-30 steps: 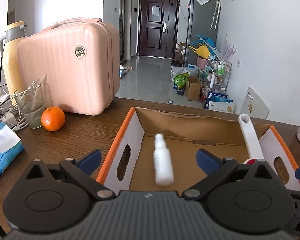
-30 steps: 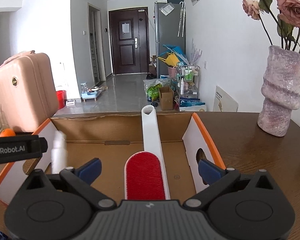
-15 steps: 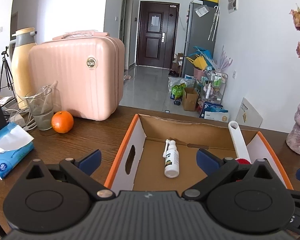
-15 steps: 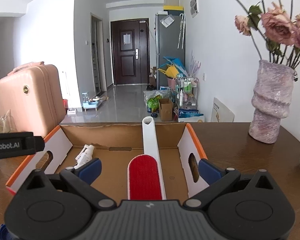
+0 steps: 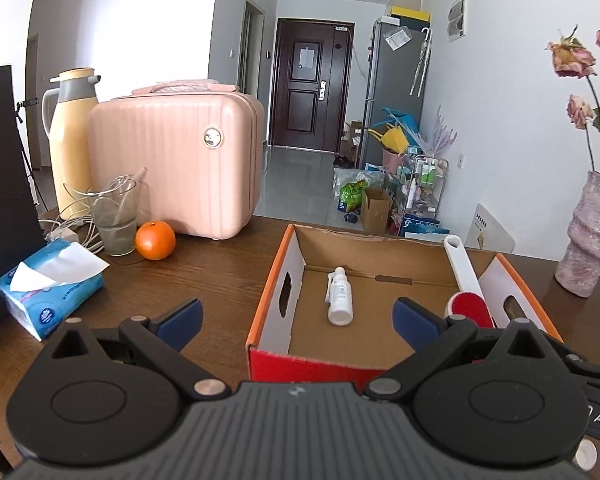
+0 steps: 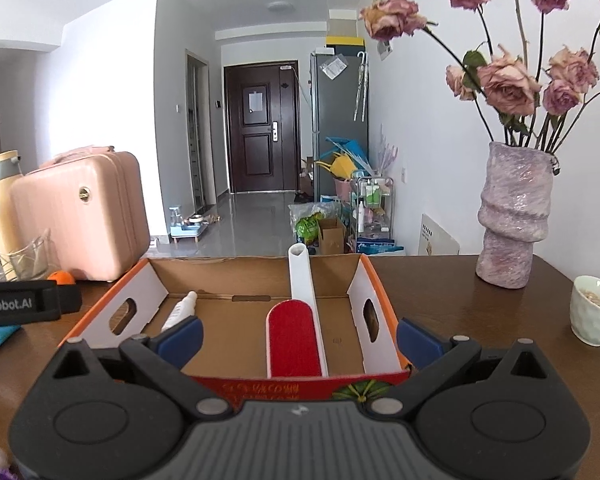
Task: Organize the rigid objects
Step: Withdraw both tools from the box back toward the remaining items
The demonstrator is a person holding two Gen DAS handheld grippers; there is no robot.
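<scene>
An open cardboard box (image 5: 278,280) with orange rims sits on the dark wooden table; it also shows in the right wrist view (image 6: 144,300). Inside lie a small white spray bottle (image 5: 339,296), also seen in the right wrist view (image 6: 179,311), and a white-handled lint brush with a red pad (image 6: 296,336), also in the left wrist view (image 5: 466,276). My left gripper (image 5: 298,314) is open and empty, above the box's near left corner. My right gripper (image 6: 299,338) is open and empty, above the box's near edge.
A pink suitcase (image 5: 180,164), a yellow thermos (image 5: 70,140), a glass with cables (image 5: 114,216), an orange (image 5: 155,240) and a tissue pack (image 5: 48,284) stand left of the box. A purple vase with roses (image 6: 512,216) and a white cup (image 6: 594,310) stand to the right.
Both grippers have pulled back and risen away from the box, so the box looks smaller. The spray bottle and the lint brush now lie still in the box.
</scene>
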